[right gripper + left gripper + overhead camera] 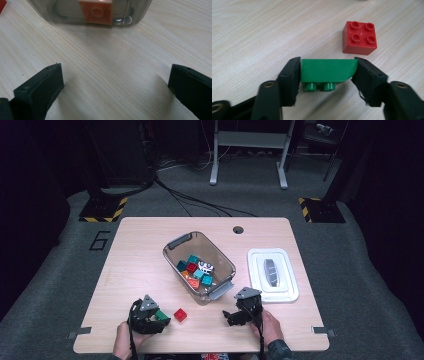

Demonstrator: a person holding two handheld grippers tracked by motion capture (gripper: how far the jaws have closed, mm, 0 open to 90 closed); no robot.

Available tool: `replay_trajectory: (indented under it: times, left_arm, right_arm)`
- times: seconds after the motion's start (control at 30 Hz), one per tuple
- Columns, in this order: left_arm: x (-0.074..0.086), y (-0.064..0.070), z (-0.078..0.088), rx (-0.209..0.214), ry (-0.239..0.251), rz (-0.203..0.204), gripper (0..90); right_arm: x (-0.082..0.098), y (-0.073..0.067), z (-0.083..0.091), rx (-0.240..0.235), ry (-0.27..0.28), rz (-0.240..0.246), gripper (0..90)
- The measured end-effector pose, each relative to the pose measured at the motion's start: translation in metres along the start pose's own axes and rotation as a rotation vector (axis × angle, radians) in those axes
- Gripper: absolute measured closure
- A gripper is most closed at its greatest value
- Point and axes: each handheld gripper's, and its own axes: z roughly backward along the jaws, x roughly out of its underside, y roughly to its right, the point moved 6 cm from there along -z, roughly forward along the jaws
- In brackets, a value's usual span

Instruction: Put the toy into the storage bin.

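Wood table (140, 250): L hand-held gripper (328, 72) grasping green brick (327, 70); R hand-held gripper (115, 82) released.

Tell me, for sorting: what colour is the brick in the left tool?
Green, clearest in the left gripper view.

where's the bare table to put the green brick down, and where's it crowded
Bare wood lies left of the clear bin, across to the table's left edge, and along the far edge. A smaller patch sits between the red brick and the right gripper. The right side is tighter: bin, white lid. The left gripper holds the green brick.
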Motion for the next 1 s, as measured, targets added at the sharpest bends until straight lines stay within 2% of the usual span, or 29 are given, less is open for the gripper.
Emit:
replay_trajectory:
  times: [0.3,0.33,0.43,0.47,0.6,0.73,0.77,0.8,0.97,1.0]
  left_arm:
    - [-0.002,-0.003,0.0,-0.006,0.019,0.013,43.4]
    - [-0.002,-0.003,0.001,0.001,0.005,0.008,43.4]
    - [-0.005,-0.003,0.001,-0.004,0.022,0.018,43.5]
    - [-0.005,-0.004,0.002,-0.002,0.011,0.007,43.4]
    - [-0.009,-0.006,0.003,-0.007,0.023,0.008,43.5]
    - [-0.012,-0.009,0.005,0.001,0.022,0.009,43.5]
    - [-0.013,-0.009,0.006,0.004,0.022,0.022,43.5]
    - [-0.014,-0.011,0.007,0.0,0.023,0.013,43.5]
    - [-0.02,-0.015,0.011,0.005,0.027,0.015,43.5]
    - [-0.021,-0.015,0.011,0.008,0.035,0.024,43.5]
  right_arm:
    - [0.0,0.0,0.0,0.0,0.0,-0.001,0.0]
    - [0.0,0.0,0.0,0.0,0.0,0.0,0.0]
    - [0.0,0.0,0.0,0.0,0.0,0.0,0.0]
    - [0.0,0.0,0.0,0.0,0.0,0.0,0.0]
    - [0.0,0.0,0.0,0.0,0.0,0.0,0.0]
    - [0.0,0.0,0.0,0.0,0.0,0.0,0.0]
    - [0.0,0.0,0.0,0.0,0.0,0.0,0.0]
    - [0.0,0.0,0.0,0.0,0.0,0.0,0.0]
    - [0.0,0.0,0.0,0.0,0.0,0.0,0.0]
    - [0.0,0.0,0.0,0.0,0.0,0.0,0.0]
